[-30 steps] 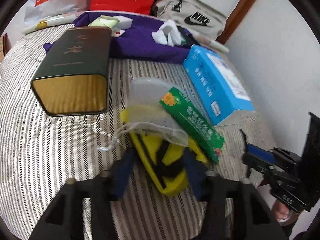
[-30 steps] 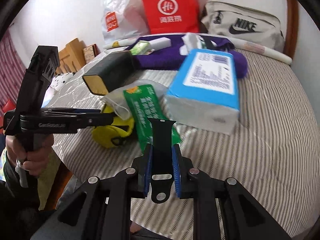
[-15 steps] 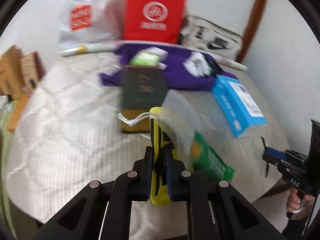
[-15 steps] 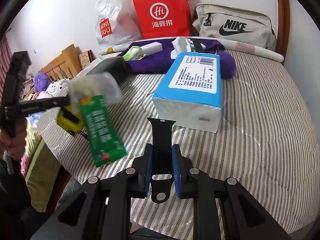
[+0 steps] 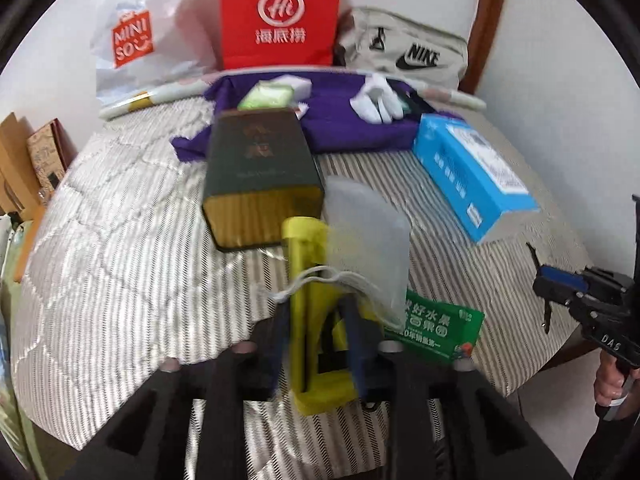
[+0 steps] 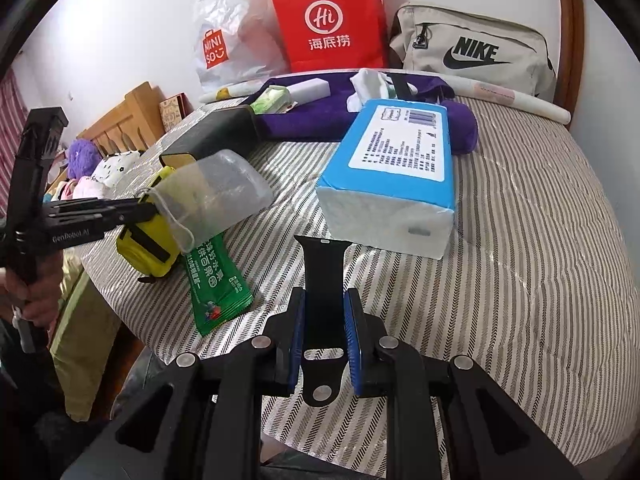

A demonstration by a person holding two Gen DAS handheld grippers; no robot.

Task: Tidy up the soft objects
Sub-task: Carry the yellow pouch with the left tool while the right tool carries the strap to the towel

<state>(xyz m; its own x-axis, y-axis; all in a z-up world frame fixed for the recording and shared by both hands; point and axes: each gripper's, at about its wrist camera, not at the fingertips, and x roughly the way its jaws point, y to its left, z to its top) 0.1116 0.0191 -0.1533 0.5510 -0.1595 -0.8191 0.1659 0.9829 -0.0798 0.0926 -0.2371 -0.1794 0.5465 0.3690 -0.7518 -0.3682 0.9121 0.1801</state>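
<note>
My left gripper (image 5: 316,332) has a yellow pouch (image 5: 308,280) with black straps standing upright between its blue pads. Its jaws are opening, and the pads still touch the pouch's sides. A translucent mesh drawstring bag (image 5: 368,240) is draped over the pouch. In the right wrist view the pouch (image 6: 146,240) and mesh bag (image 6: 216,196) hang at the left gripper (image 6: 140,208) over the bed's near-left edge. A green snack packet (image 6: 216,280) lies flat below them. My right gripper (image 6: 323,320) is shut on a black watch strap (image 6: 323,272).
On the striped bed (image 6: 520,260) lie a blue tissue pack (image 6: 400,168), a dark green box (image 5: 260,168) and a purple cloth (image 5: 352,120) with small items. A red paper bag (image 6: 328,20), a white plastic bag (image 6: 228,40) and a beige sling bag (image 6: 472,52) lean on the far wall.
The left gripper closed on the yellow pouch and lifted it with the mesh bag. The green packet came up too and now lies on the bed. The left jaws stand wider than before.
</note>
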